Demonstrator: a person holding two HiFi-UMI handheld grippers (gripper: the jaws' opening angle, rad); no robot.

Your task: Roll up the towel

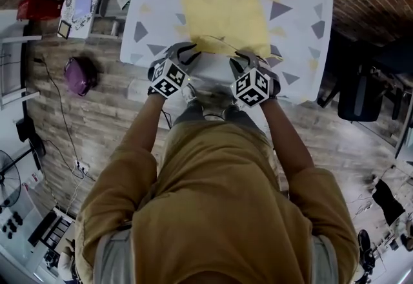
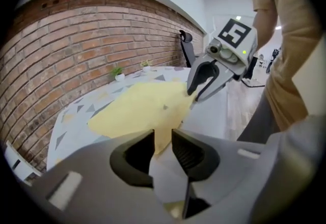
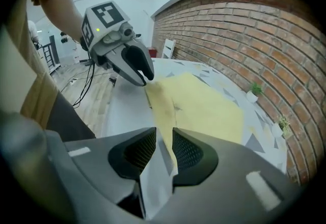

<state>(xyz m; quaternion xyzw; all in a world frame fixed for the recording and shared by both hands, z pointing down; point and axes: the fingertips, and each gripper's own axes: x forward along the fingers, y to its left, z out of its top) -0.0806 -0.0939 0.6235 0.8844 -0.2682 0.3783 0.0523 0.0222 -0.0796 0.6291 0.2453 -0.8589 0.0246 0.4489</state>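
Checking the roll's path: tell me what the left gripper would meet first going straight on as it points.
The left gripper pinches the towel at its near edge; straight on, it would probably press into the towel's flat part on the table; depth is unclear.

yellow towel (image 2: 138,109) edge in left tool (image 2: 163,137)

Left tongs (image 1: 186,51), right tongs (image 1: 248,57) side by side, pitched down, arms extended; both jaws pinching towel (image 1: 226,15) edge.
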